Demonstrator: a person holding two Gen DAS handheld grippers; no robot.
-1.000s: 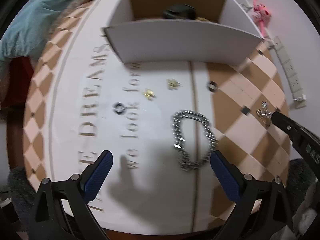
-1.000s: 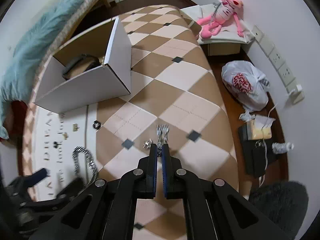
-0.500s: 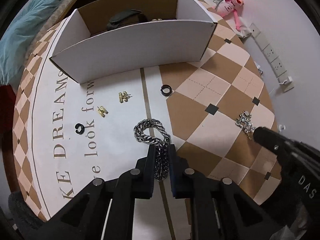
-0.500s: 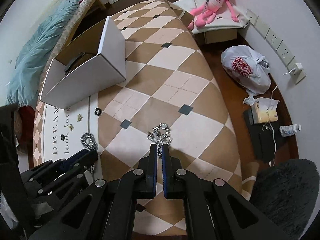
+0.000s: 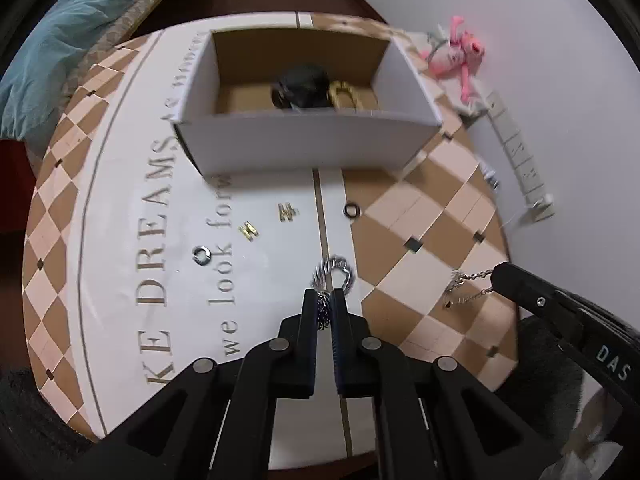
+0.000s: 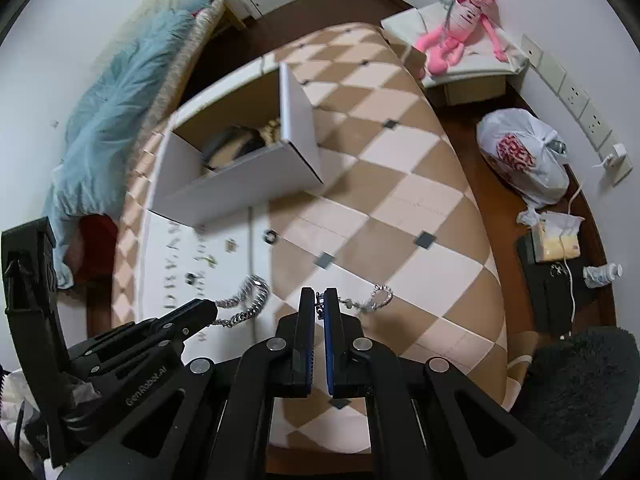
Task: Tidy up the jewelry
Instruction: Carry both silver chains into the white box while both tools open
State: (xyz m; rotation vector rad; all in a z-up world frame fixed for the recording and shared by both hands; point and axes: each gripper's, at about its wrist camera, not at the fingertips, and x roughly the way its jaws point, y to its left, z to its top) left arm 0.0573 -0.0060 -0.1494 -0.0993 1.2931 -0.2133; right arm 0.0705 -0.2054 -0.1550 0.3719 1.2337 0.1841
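Note:
My left gripper [image 5: 325,296] is shut on a thick silver chain [image 5: 332,274], whose loop hangs off the fingertips above the white mat; in the right wrist view the same chain [image 6: 248,300] dangles from that gripper [image 6: 212,310]. My right gripper [image 6: 319,294] is shut on a thin silver chain bracelet [image 6: 374,296], which trails to the right over the checkered cover; in the left wrist view this bracelet [image 5: 464,288] hangs from the right gripper [image 5: 498,276]. On the mat lie two gold earrings [image 5: 248,231] [image 5: 287,212] and two dark rings [image 5: 202,255] [image 5: 351,210].
An open white cardboard box [image 5: 308,140] stands beyond the jewelry, with a dark item [image 5: 300,86] and a gold chain [image 5: 342,92] inside. A pink plush toy [image 6: 460,28], a plastic bag [image 6: 524,160] and a wall power strip [image 5: 520,160] are off to the right.
My left gripper came down over the thick chain, shut on it and lifted it off the mat. My right gripper rose with the thin bracelet, which now hangs stretched out.

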